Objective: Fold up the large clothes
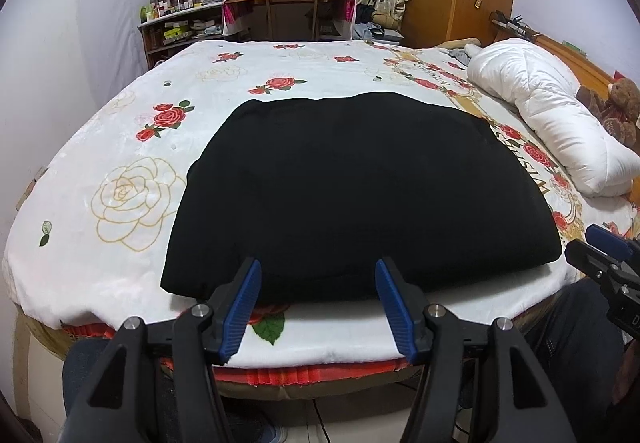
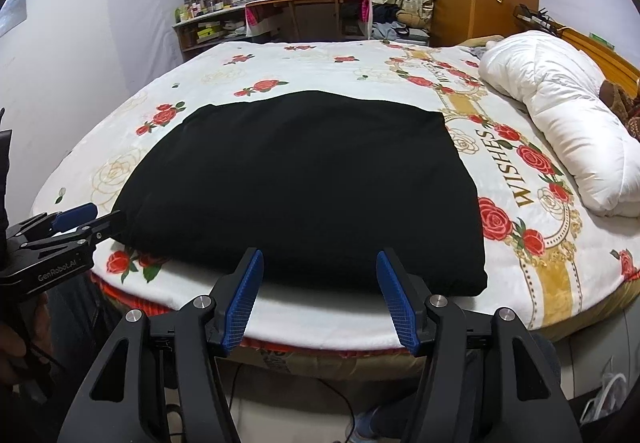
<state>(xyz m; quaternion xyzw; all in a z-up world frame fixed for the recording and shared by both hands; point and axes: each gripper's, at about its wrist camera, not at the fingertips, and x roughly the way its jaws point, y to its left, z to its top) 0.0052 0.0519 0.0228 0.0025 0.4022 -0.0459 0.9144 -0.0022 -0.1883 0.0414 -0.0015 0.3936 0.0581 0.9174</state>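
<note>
Lying folded into 1 thick black fabric rectangle [image 1: 352,187] near the front edge of the rose-printed white bed blanket [image 1: 132,147], likely set there for reach. Hovering just short of it, 2 grippers, left gripper [image 1: 318,303] and right gripper [image 2: 320,299], fingers released, grasping nothing.

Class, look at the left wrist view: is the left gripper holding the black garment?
No. The left gripper stands open at the bed's near edge, with nothing between its pads, and the black garment lies folded beyond it.
</note>
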